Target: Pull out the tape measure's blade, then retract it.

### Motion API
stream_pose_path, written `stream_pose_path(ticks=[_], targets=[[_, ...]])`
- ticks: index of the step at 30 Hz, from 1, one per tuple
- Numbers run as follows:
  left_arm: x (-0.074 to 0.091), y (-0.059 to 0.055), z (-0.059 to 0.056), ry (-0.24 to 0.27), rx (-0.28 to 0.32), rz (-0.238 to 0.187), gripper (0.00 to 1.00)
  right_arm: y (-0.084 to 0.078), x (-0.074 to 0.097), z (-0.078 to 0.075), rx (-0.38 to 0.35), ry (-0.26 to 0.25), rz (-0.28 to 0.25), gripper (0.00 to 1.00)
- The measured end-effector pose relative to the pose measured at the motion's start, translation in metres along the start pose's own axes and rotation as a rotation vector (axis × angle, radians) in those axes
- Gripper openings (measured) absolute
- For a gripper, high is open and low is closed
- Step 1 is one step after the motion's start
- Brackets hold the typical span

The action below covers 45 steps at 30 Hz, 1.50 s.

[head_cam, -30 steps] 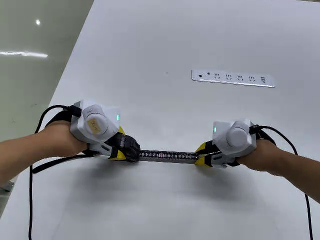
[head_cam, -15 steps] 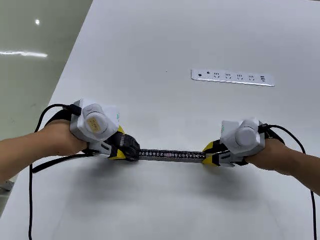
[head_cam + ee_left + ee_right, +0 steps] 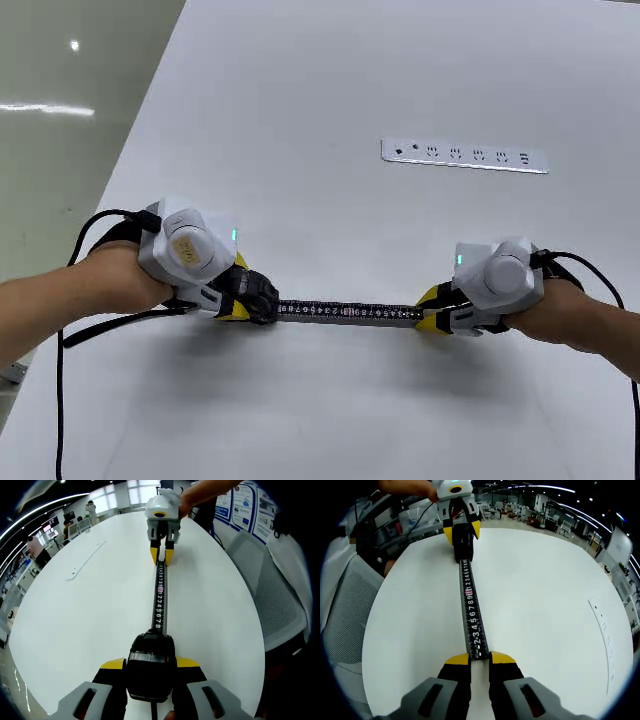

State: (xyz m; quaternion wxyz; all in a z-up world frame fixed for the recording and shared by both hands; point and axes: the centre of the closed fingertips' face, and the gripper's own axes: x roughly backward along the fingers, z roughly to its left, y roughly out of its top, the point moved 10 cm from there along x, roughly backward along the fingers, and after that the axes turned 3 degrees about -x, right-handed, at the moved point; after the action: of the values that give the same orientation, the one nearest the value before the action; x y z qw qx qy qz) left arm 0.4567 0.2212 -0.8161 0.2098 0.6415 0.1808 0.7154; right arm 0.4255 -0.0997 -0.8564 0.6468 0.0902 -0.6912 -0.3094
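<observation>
The black tape measure case (image 3: 256, 297) (image 3: 151, 665) sits between the yellow-tipped jaws of my left gripper (image 3: 238, 295) (image 3: 150, 667), which is shut on it. Its dark numbered blade (image 3: 345, 312) (image 3: 159, 597) (image 3: 471, 610) stretches across the white table to my right gripper (image 3: 432, 310) (image 3: 479, 657), shut on the blade's end. In the right gripper view, the case (image 3: 462, 542) and the left gripper (image 3: 461, 530) lie at the far end of the blade. In the left gripper view, the right gripper (image 3: 162, 555) holds the far tip.
A white power strip (image 3: 464, 156) (image 3: 87, 560) (image 3: 602, 635) lies flat on the table (image 3: 330, 90) beyond the grippers. Black cables (image 3: 85, 240) trail from both grippers. The table's left edge drops to a grey floor. Mesh chairs (image 3: 275, 595) stand at the table's side.
My right gripper has moved to the right along the table, drawing more blade out of the case. The left gripper and case have stayed put.
</observation>
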Motion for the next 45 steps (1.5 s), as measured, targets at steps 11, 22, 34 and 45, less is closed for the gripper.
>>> stream_pose_path(ticks=[11, 22, 34, 45], targets=[[0.0, 0.0, 0.0, -0.002, -0.003, 0.003, 0.31, -0.006, 0.004, -0.002, -0.01, -0.008, 0.004, 0.11], [-0.001, 0.0, 0.001, -0.004, -0.008, 0.006, 0.31, -0.011, 0.009, -0.004, -0.015, -0.012, 0.008, 0.11], [-0.001, -0.001, 0.001, -0.004, -0.006, 0.006, 0.31, -0.017, 0.012, -0.006, -0.023, -0.012, 0.009, 0.11], [-0.001, 0.001, -0.002, 0.004, -0.009, 0.005, 0.31, -0.02, 0.013, -0.007, -0.04, -0.02, 0.017, 0.12]])
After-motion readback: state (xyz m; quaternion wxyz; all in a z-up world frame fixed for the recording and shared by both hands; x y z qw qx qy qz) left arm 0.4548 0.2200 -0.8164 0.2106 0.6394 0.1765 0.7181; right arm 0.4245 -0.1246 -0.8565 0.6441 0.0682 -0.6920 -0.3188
